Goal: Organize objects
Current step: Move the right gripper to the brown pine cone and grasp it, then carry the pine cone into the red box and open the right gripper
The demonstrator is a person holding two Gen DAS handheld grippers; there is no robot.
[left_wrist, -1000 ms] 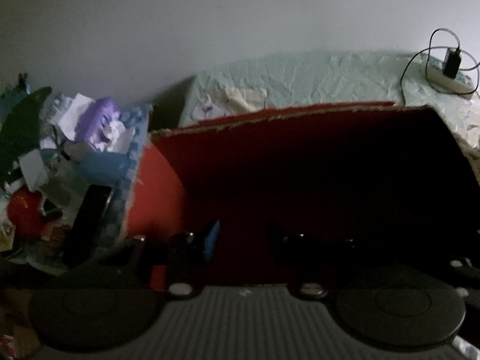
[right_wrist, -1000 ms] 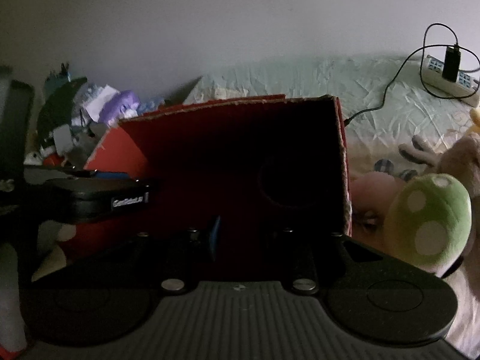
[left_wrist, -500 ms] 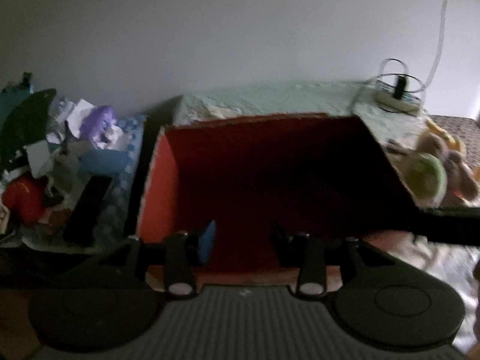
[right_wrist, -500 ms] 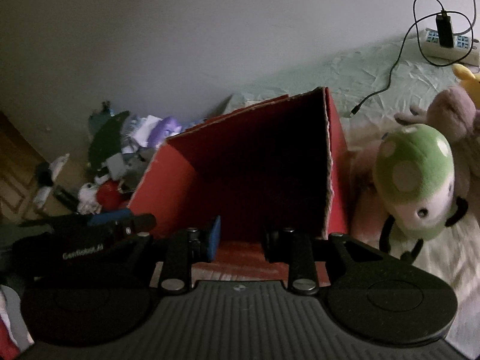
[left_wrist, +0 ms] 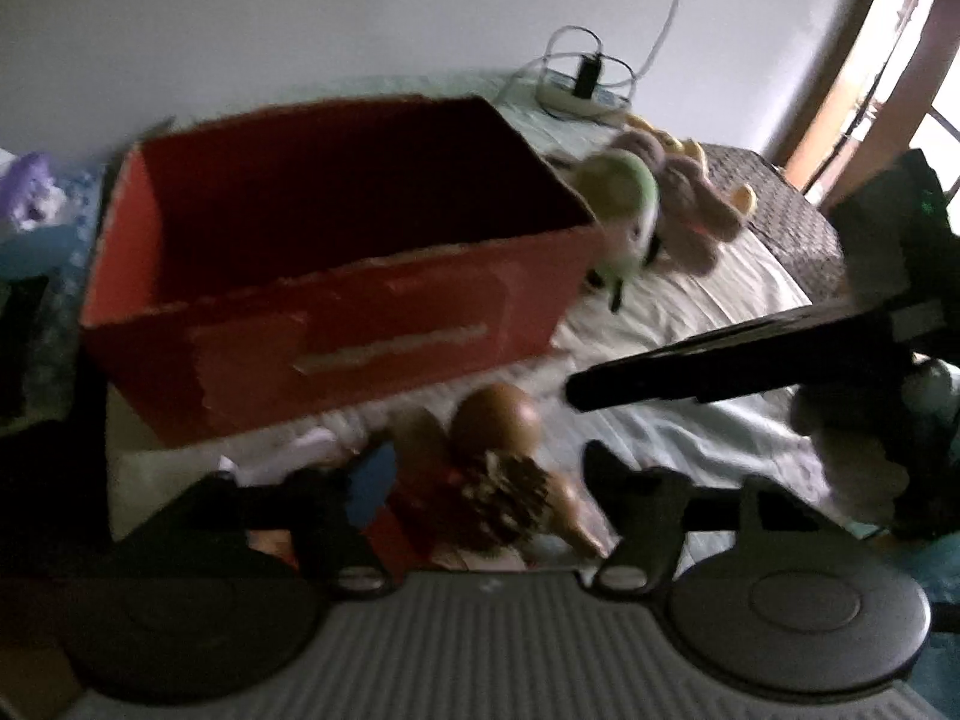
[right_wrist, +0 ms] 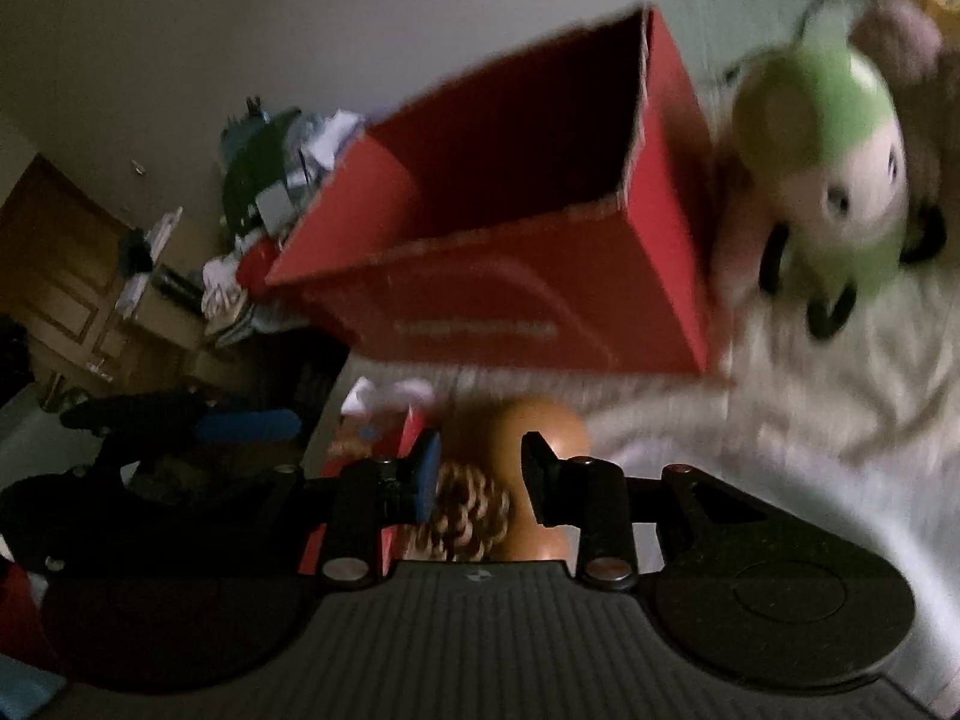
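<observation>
- In front of the red box, on the pale sheet, a doll with a brown head and curly hair is lying just below both my tools.
- My left gripper is hanging with its jaws spread wide, holding nothing.
- My right gripper is hovering over the doll's head, jaws apart, not clamping it.
- Right of the box, a green mushroom toy is resting against it.

wall: pale, plain
power strip: on the bed by the wall, charger plugged in
door: brown wood, far left
</observation>
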